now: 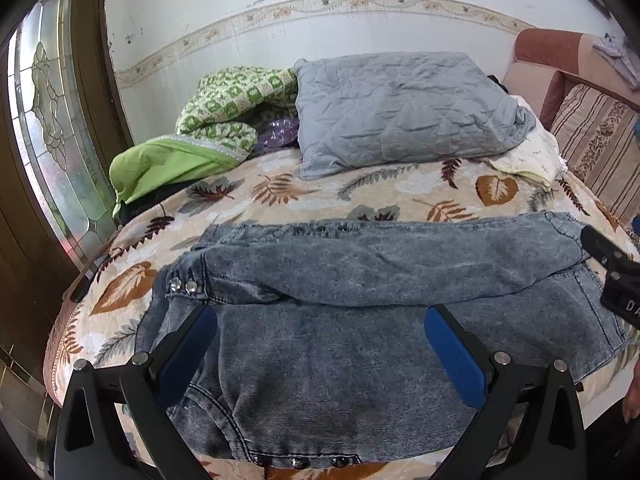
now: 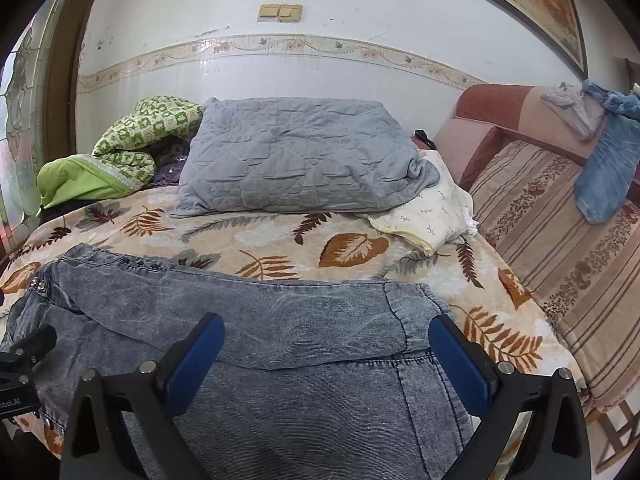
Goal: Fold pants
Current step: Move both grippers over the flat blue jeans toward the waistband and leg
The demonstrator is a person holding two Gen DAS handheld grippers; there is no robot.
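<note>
Grey-blue acid-washed denim pants (image 1: 360,320) lie across the front of the bed, one layer folded over another, with metal studs at the left end and along the near edge. They also show in the right wrist view (image 2: 280,340). My left gripper (image 1: 320,324) is open with blue pads, hovering over the left half of the pants and holding nothing. My right gripper (image 2: 326,340) is open over the right half, near the cuff, and empty. The right gripper's body shows at the right edge of the left wrist view (image 1: 616,276).
The bed has a leaf-patterned blanket (image 1: 360,196). At its back lie a grey quilted pillow (image 1: 400,112), a green blanket (image 1: 208,128) and a cream cloth (image 2: 432,212). A striped sofa (image 2: 560,248) stands to the right, a glass door (image 1: 44,128) to the left.
</note>
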